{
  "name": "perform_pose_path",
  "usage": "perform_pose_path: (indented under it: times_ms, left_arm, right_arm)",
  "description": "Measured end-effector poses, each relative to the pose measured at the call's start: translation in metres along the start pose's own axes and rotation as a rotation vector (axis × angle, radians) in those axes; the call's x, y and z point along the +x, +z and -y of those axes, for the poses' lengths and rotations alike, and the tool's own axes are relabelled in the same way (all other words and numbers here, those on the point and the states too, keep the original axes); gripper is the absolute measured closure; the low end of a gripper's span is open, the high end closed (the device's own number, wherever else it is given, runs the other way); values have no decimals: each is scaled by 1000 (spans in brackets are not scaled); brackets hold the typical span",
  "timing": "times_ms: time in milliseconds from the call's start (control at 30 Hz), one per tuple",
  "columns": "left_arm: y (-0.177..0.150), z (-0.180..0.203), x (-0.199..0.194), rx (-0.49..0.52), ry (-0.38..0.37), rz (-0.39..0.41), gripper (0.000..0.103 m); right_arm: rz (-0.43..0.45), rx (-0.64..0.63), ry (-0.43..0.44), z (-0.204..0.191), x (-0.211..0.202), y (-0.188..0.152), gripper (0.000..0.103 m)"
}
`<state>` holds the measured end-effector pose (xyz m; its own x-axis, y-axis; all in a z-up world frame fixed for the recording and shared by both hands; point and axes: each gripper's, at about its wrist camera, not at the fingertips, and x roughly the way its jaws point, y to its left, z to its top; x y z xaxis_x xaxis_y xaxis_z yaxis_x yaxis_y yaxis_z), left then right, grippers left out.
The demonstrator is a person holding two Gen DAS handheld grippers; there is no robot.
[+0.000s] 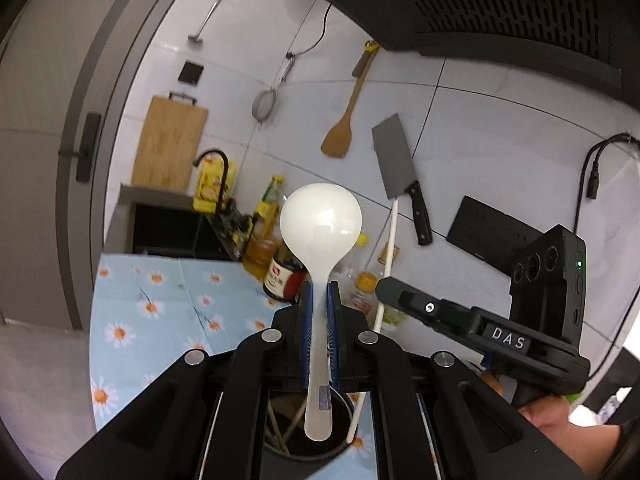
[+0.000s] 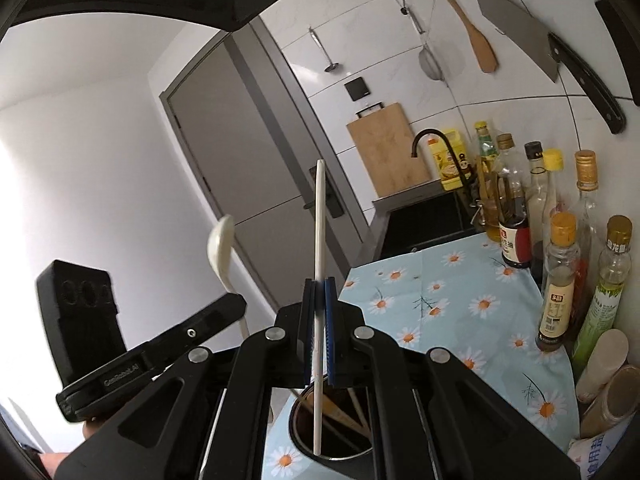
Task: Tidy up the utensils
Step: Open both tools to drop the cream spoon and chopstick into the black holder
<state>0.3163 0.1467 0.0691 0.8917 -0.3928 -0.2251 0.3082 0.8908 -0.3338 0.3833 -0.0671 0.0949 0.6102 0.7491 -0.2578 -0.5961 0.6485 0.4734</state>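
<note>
The table [image 2: 472,320] carries a light blue cloth printed with daisies. Along its right edge stands a row of bottles [image 2: 560,280]; at its far edge lies a dark sink [image 2: 428,220] with a black faucet [image 2: 436,140]. A wooden cutting board [image 2: 386,148] leans on the white tiled wall, where a cleaver [image 1: 396,160], a wooden spatula [image 1: 344,120] and a strainer [image 1: 265,105] hang. A grey door [image 2: 248,152] stands left of the sink.

The left tongs [image 1: 319,300] are closed on a white spoon [image 1: 320,220]. Its long axis runs upright, bowl up, handle end down over a dark holder [image 1: 312,428] at the near edge of the table. The right tongs [image 2: 319,300] are closed on a white chopstick [image 2: 319,216], also upright, lower tip inside the holder's rim, where other chopsticks stand.
</note>
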Motion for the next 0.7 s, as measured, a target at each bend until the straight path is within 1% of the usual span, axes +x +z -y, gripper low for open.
perform_pose_path:
  times_ms: [200, 300, 467, 700]
  left_arm:
    - [-14, 7, 9, 58, 25, 29, 97]
    - [-22, 8, 15, 69, 23, 25, 97]
    - [-34, 11, 24, 97, 33, -7, 97]
    - [-43, 15, 32, 135, 75, -54, 96]
  right_arm:
    - [4, 26, -24, 14, 9, -9, 97]
    - [1, 48, -26, 22, 11, -13, 97]
    - [-9, 53, -29, 24, 16, -19, 97]
    - [-24, 63, -29, 27, 20, -23, 97]
